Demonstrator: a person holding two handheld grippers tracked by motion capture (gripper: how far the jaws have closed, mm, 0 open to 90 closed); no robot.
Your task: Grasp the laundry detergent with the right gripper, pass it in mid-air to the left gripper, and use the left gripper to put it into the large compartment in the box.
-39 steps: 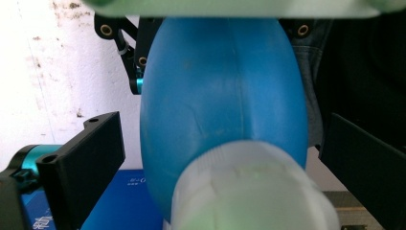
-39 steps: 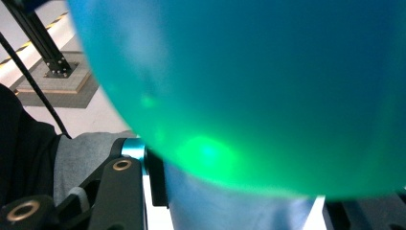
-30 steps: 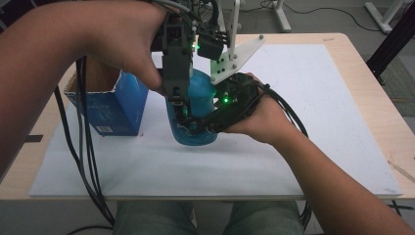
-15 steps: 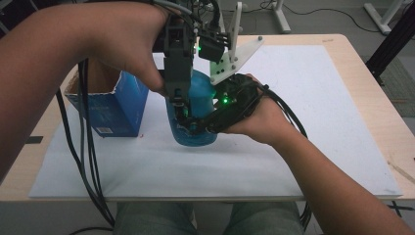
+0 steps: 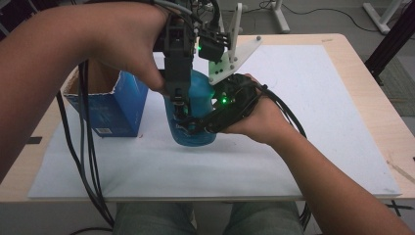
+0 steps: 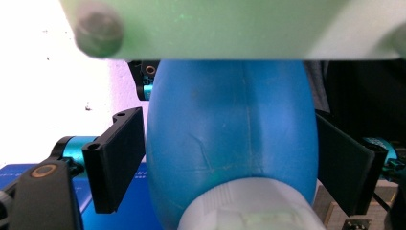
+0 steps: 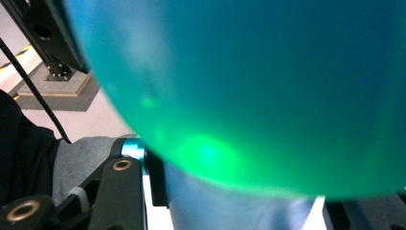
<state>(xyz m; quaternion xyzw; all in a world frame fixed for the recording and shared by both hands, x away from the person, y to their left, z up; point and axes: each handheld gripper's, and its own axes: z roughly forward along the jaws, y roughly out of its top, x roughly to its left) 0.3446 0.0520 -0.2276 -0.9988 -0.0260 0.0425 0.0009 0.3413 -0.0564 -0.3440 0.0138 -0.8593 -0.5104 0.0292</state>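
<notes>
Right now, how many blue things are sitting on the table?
2. The blue bottle stands mid-table, held between both grippers. The blue box stands just left of it, open on top. Something inside the box may be hidden.

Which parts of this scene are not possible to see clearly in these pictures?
- Bottle, high view: both grippers and hands cover its top and middle.
- Bottle top, left gripper view: a pale blurred plate hides it.
- Bottle, right gripper view: too close, only a blurred green-blue surface.
- Box, high view: the left forearm hides its inside.
- Right gripper: where its jaws meet the bottle is too dark to tell.
</notes>
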